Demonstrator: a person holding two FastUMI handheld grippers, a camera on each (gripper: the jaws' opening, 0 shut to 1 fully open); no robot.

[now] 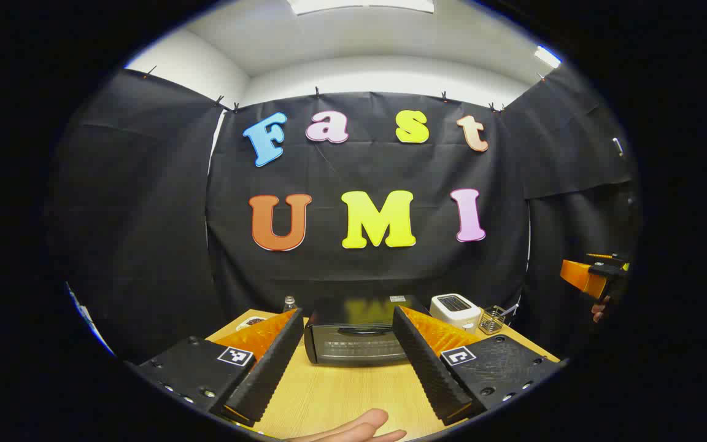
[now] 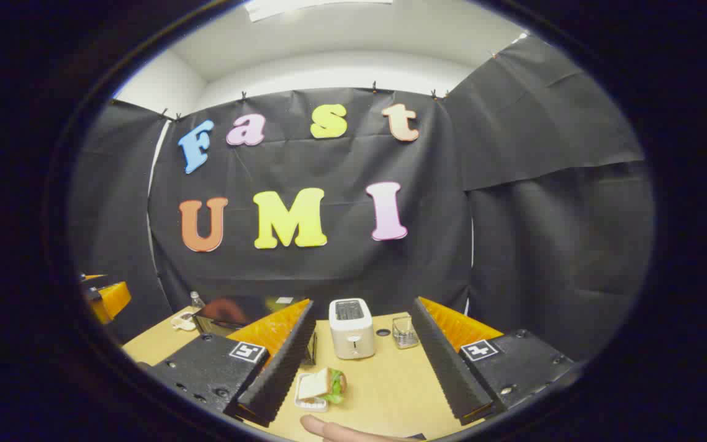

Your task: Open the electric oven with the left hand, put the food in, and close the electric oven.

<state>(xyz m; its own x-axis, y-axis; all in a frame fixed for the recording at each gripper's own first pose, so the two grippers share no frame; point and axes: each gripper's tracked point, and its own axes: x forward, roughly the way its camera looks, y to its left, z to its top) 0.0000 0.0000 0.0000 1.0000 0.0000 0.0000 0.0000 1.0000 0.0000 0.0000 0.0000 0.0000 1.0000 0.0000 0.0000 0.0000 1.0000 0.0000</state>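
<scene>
Nothing of the task is showing as done yet: the oven [image 1: 356,337] is sitting with its door shut at 12 o'clock ahead of the left gripper [image 1: 341,371], and the sandwich [image 2: 323,387] is lying outside it on the table [image 1: 341,399]. Judging from that, all three steps are waiting: pulling the door down, carrying the food in, and shutting the door.

The left gripper is hanging above the table with its fingers spread wide and gripping nothing, the oven framed between them but well apart from them. The right gripper [image 2: 359,380] is likewise holding its fingers wide apart and empty, with the sandwich just beside its left finger at about 7 o'clock in the right gripper view, not touched by it. A fingertip of the person [image 2: 320,423] is peeking in at 6 o'clock.

The oven is looking like a boxy dark cabinet with a glossy top, a glass front and a long bar handle across the door. The sandwich is resting in a small pale tray [image 2: 300,393], with white bread and green leaves poking out. The table is showing a light wood grain. A pale, rounded toaster [image 2: 351,328] is standing at 12 o'clock behind the sandwich, with a wire holder [image 2: 404,331] to its right. The gripper fingers are showing ridged, saw-toothed inner faces.
</scene>
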